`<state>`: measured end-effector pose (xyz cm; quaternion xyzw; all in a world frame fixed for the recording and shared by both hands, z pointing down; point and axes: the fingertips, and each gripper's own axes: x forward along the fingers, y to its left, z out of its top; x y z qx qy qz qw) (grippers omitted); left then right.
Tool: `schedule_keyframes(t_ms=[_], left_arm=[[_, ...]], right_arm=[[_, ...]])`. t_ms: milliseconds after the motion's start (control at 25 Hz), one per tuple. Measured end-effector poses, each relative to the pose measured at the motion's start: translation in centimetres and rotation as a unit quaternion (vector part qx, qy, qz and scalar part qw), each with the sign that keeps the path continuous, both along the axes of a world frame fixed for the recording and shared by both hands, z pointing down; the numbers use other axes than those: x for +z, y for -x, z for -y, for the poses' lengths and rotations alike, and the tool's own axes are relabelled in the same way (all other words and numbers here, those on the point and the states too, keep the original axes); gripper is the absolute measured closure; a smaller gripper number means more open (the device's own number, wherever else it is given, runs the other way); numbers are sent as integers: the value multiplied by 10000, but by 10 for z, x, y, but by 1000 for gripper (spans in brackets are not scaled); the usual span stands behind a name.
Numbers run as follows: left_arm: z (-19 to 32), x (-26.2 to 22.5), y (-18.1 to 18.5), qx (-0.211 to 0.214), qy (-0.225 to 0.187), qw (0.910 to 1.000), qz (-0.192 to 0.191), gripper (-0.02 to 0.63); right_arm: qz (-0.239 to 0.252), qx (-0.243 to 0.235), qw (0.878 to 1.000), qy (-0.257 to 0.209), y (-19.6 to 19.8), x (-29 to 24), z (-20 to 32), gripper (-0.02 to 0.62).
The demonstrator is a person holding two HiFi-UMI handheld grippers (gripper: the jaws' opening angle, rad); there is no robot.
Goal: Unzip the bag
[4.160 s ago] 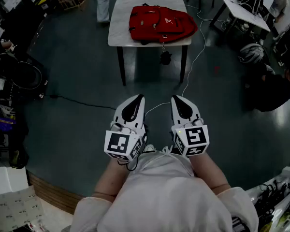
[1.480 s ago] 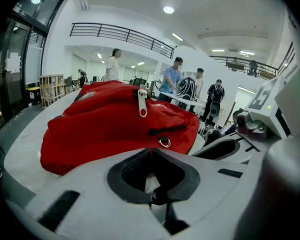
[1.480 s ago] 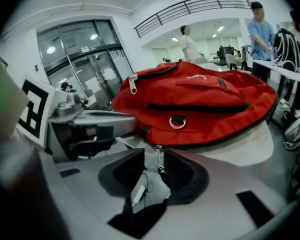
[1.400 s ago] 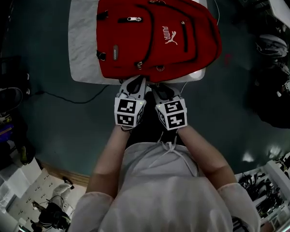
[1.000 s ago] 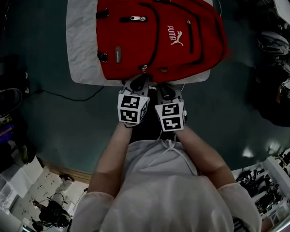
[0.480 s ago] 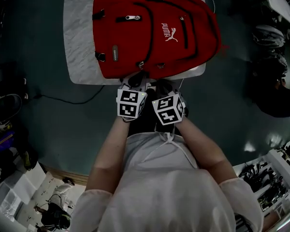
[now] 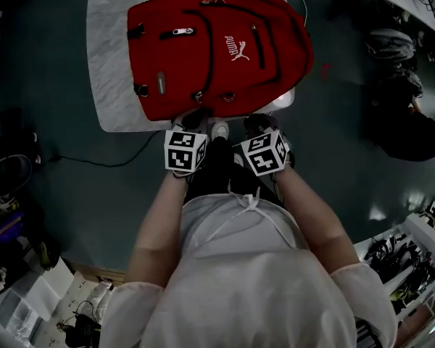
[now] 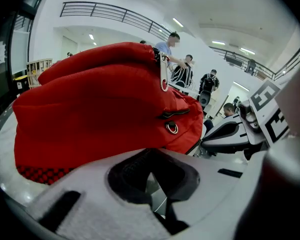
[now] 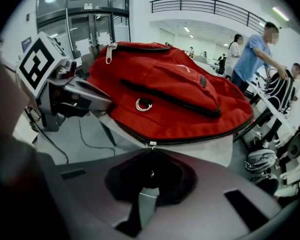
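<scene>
A red backpack lies flat on a white marble table, its bottom end toward me. Both grippers are at the table's near edge, below the bag. My left gripper points at the bag's lower left part, jaws together with nothing between them. In the left gripper view the bag fills the frame just beyond the left gripper. My right gripper is shut too. In its own view the right gripper sits just short of a small metal zipper slider on the bag's lower black zip.
A black cable runs over the dark floor left of me. Dark bags lie on the floor to the right. Bins of cables stand at the lower right. People stand by tables beyond the bag.
I have walked up to the table from across the floor. In the last half second the two grippers have spread apart along the table's near edge, still shut.
</scene>
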<state>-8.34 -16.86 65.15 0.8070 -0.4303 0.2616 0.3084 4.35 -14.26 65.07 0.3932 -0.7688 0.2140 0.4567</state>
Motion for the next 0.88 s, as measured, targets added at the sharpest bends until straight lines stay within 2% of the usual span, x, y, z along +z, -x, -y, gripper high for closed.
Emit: schedule_keyframes(t_ms=[520,880], left_arm=[[0,4,1,-40,180,9998,69,586],[0,4,1,143,153,9994,280,586]], right_arm=[[-558,427,9975,3,-99,2,27,568],[-824,479,9954,-68,-138,0,57,569]])
